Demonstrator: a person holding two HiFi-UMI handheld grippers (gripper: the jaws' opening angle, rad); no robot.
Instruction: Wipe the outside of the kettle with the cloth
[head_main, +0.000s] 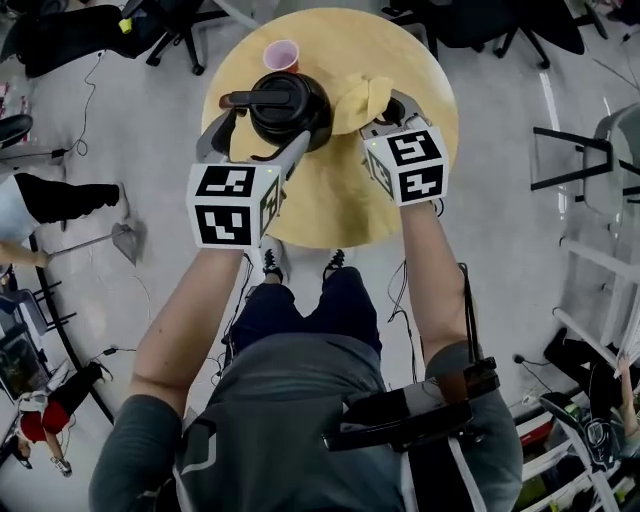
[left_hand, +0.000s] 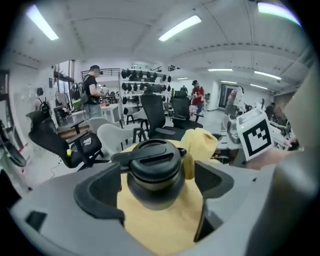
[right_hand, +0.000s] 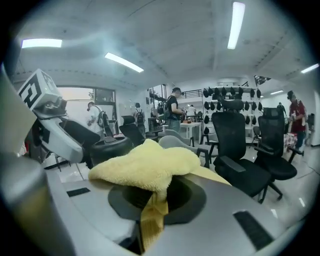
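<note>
A black kettle (head_main: 288, 108) with a lid and side handle stands on the round yellow table (head_main: 330, 205). My left gripper (head_main: 255, 142) is open, and its jaws stand on either side of the kettle's near side; I see no contact. In the left gripper view the kettle (left_hand: 155, 172) fills the gap between the jaws. My right gripper (head_main: 386, 110) is shut on a yellow cloth (head_main: 358, 100), which lies against the kettle's right side. In the right gripper view the cloth (right_hand: 150, 165) bunches over the jaws, with the kettle (right_hand: 110, 147) just behind to the left.
A pink cup (head_main: 282, 55) stands at the table's far edge behind the kettle. Black office chairs (head_main: 180, 30) ring the far side of the table. A metal frame (head_main: 575, 160) stands to the right. People (left_hand: 92, 97) stand in the background.
</note>
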